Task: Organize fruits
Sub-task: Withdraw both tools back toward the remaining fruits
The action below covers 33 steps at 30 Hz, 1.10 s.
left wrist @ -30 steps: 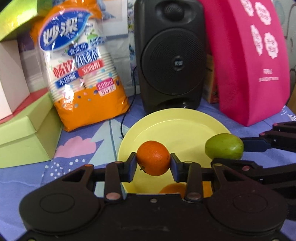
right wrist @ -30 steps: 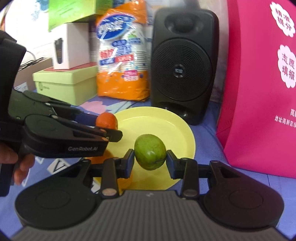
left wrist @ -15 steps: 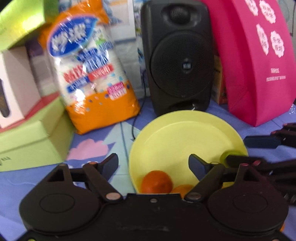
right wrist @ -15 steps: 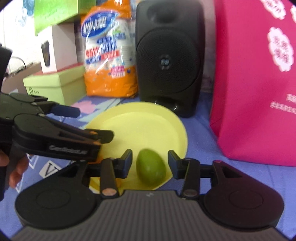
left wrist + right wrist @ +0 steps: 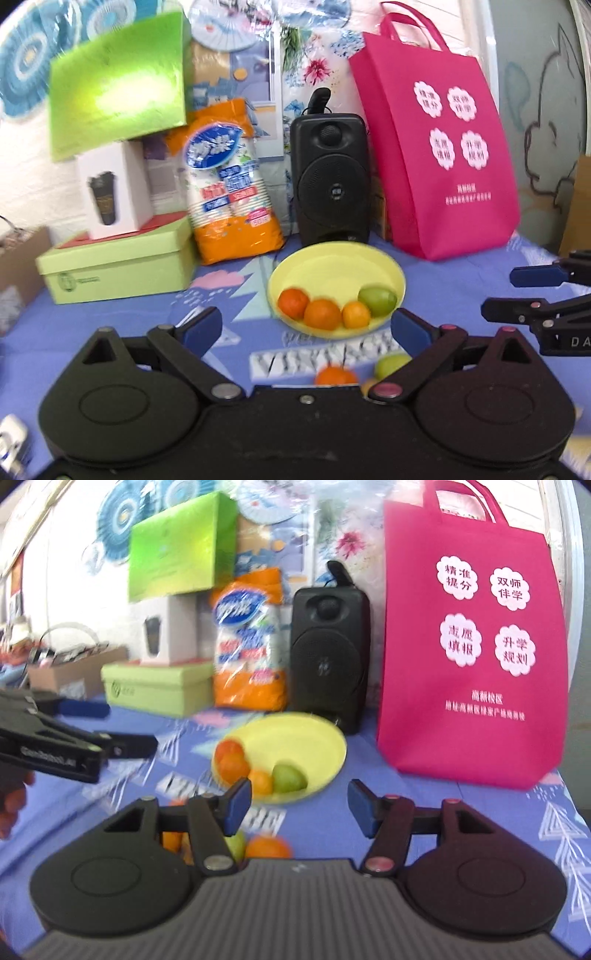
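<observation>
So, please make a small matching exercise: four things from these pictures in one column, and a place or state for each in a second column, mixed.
Things:
1. green fruit
2. black speaker
3. pink bag
4. left gripper

Places or states:
a. stands right behind the yellow plate
b. lies in the plate beside three orange fruits
c. open, nothing between its fingers
d. stands to the right of the speaker

Pairs: 1-b, 2-a, 3-d, 4-c
</observation>
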Each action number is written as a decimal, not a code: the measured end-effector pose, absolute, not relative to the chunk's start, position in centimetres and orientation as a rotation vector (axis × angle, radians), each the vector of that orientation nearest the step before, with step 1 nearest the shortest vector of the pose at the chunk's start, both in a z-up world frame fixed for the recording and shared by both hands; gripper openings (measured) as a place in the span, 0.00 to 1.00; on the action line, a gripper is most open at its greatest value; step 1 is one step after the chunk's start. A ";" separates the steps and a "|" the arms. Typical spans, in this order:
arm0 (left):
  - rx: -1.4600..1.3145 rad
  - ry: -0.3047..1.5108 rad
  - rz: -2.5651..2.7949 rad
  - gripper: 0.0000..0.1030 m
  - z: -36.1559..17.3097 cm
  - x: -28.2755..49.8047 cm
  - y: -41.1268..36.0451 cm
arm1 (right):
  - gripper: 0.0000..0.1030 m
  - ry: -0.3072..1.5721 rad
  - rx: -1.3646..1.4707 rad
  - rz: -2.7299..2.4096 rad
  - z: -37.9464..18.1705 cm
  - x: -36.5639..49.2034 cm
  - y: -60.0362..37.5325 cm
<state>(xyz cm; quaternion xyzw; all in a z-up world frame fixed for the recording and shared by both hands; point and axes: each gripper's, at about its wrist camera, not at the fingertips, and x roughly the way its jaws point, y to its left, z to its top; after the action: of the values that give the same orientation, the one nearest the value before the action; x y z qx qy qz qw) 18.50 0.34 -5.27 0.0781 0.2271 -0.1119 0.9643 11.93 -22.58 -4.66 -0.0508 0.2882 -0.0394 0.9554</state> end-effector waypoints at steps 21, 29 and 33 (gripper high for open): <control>0.109 0.612 -0.281 0.59 -12.3 14.7 -2.1 | 0.79 0.727 -0.108 -0.025 -10.0 6.3 -20.6; 0.097 0.674 -0.326 0.39 -14.2 16.2 -3.5 | 0.79 0.735 -0.113 -0.010 -10.4 6.7 -20.8; 0.085 0.681 -0.314 0.39 -14.4 17.2 -3.7 | 0.79 0.737 -0.127 -0.003 -10.6 6.9 -20.7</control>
<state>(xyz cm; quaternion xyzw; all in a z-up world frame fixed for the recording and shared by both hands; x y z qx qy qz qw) 17.21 -3.71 -14.36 0.0415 0.3326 -0.1533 0.9296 6.95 -20.68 -10.55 -0.0619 0.3599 -0.0013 0.9310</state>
